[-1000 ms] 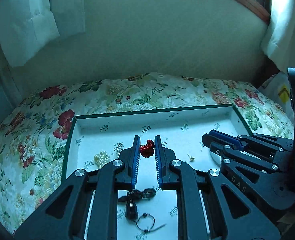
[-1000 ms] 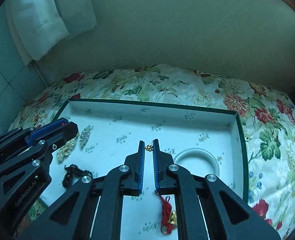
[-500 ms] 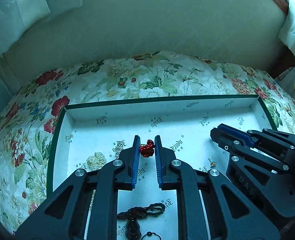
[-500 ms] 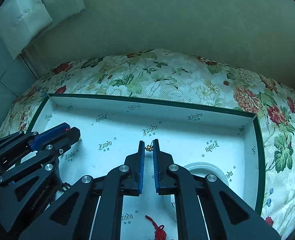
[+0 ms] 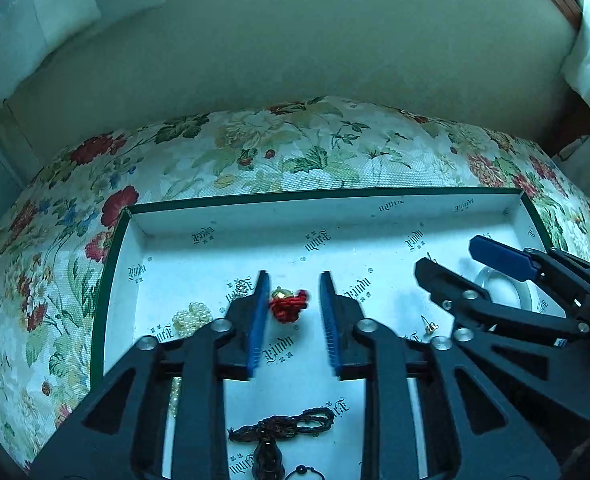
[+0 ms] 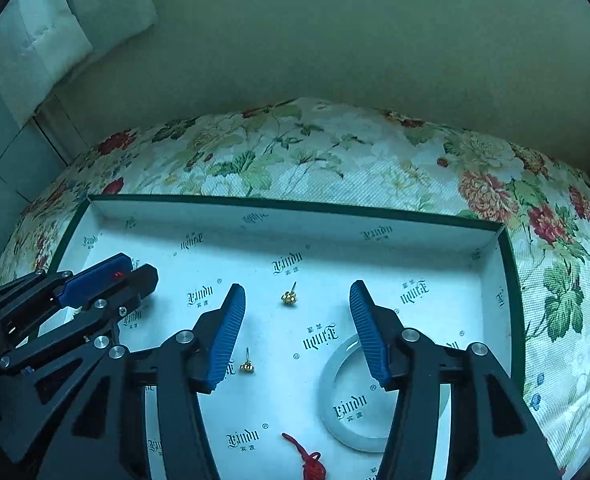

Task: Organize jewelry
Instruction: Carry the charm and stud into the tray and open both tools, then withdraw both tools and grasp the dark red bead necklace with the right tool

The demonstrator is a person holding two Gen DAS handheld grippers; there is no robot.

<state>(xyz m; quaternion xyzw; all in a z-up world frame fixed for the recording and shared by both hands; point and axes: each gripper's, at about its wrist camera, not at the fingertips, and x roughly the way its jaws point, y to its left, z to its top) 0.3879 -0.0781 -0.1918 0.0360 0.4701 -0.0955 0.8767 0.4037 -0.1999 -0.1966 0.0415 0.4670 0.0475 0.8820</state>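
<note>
A shallow white box with a green rim (image 5: pixel 113 264) (image 6: pixel 511 280) lies on a floral cloth and holds the jewelry. My left gripper (image 5: pixel 293 280) is open; a red knotted charm with a gold bead (image 5: pixel 289 304) lies on the box floor between its fingers. My right gripper (image 6: pixel 297 288) is open; a gold stud earring (image 6: pixel 289 297) lies on the floor between its fingertips, and a second stud (image 6: pixel 247 366) lies by its left finger. The right gripper also shows in the left wrist view (image 5: pixel 451 258), the left gripper in the right wrist view (image 6: pixel 135 270).
A pearl cluster (image 5: pixel 191 316), a dark cord piece (image 5: pixel 283 428) and a gold stud (image 5: pixel 429 324) lie in the box. A pale bangle (image 6: pixel 351 392) and a red cord charm (image 6: pixel 311 464) lie at the right. A wall stands behind the floral cloth (image 5: pixel 295 148).
Both grippers have opened. The left let go of the red charm, the right let go of the gold stud; both pieces now lie on the box floor.
</note>
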